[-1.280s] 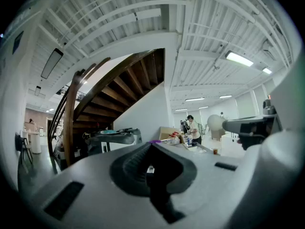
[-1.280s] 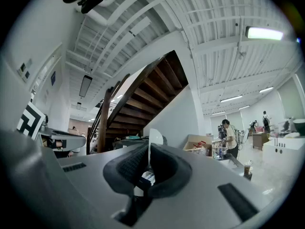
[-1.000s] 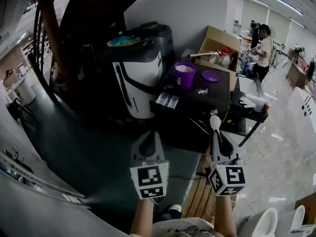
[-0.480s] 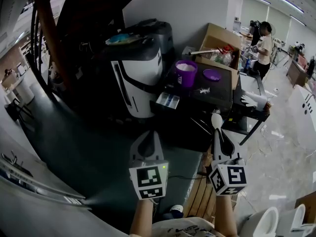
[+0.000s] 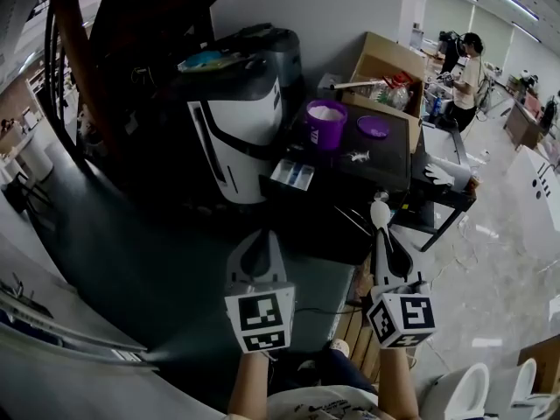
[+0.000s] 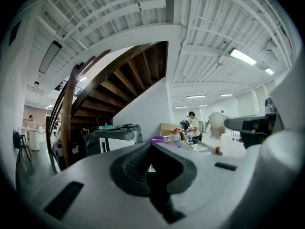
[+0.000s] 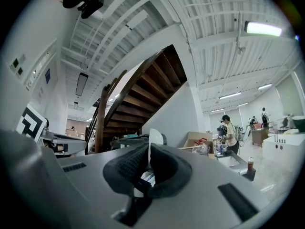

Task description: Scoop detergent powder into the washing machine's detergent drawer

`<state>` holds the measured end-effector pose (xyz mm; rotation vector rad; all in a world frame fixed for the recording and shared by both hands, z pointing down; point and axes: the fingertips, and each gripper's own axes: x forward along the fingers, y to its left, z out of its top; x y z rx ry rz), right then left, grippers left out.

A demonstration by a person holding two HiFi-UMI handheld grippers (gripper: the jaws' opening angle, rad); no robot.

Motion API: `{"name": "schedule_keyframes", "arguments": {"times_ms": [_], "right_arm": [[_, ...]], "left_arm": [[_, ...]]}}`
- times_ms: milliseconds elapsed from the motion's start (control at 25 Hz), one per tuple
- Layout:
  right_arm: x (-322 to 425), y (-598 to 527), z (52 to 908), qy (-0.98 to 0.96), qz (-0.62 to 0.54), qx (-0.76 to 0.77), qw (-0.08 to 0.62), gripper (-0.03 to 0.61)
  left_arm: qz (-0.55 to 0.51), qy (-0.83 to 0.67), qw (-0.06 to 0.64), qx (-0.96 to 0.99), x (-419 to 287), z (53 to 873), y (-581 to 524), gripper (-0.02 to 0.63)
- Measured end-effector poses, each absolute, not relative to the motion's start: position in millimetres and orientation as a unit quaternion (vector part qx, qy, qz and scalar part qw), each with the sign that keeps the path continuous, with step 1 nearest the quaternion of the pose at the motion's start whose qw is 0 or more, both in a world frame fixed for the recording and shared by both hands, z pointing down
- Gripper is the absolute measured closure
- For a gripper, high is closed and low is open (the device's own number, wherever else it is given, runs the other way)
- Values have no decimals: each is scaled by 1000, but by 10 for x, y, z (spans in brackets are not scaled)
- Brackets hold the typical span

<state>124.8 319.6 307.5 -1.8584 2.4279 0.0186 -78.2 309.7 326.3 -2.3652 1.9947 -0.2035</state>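
Right tongs (image 5: 382, 237) clamped on handle of white spoon (image 5: 380, 214), bowl forward; load in bowl not clear. Left tongs (image 5: 256, 241) pressed together, nothing between. Both well short of purple tub (image 5: 325, 129) of powder (image 5: 326, 112) on table (image 5: 389, 147). Drawer (image 5: 292, 176) pulled out of washing machine (image 5: 232, 121), near tub. Likely step: reach for tub. Dip shallow, keep bowl level, take short path to drawer; left tongs could steady tub.
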Motion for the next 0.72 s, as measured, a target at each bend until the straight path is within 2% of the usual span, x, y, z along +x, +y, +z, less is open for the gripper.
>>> {"name": "schedule_keyframes", "arguments": {"times_ms": [400,720], "right_arm": [[1272,2822,3184,795,-6,-605,36,558],[1303,2061,3179,805,-5,-592,38,558]], "left_arm": [[-77,644,8,-761,-761,3412,2743,612],[-76,660,13,-747,-770,3393,2087,612]]}}
